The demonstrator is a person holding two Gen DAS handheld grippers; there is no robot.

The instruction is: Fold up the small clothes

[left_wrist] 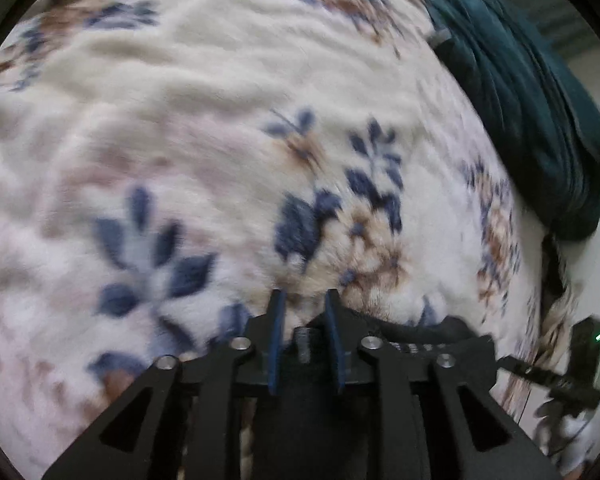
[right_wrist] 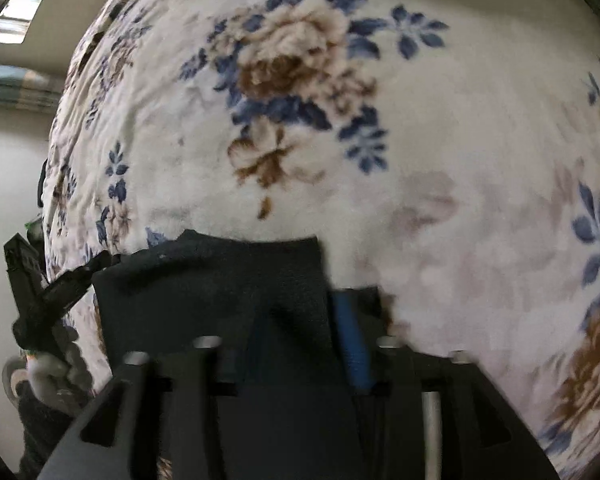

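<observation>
- The left gripper (left_wrist: 303,300) points down at the floral blanket (left_wrist: 220,120), blue fingers (left_wrist: 278,320) a little apart with nothing but blanket fuzz showing between the tips. I'd call that open, probably just waiting its turn.
- The dark cloth (right_wrist: 220,280) lies flat on the blanket right at the right gripper (right_wrist: 308,320). It drapes over the left finger, and the blue right finger (right_wrist: 352,340) stands just clear of its edge, so the fingers look parted and not squeezing it.
- Only the left view shows the teal bundle (left_wrist: 540,100), well beyond the fingers.
- Only the right view shows the dark cloth's squared-off edge, so my guess is a fold was just laid down.
</observation>
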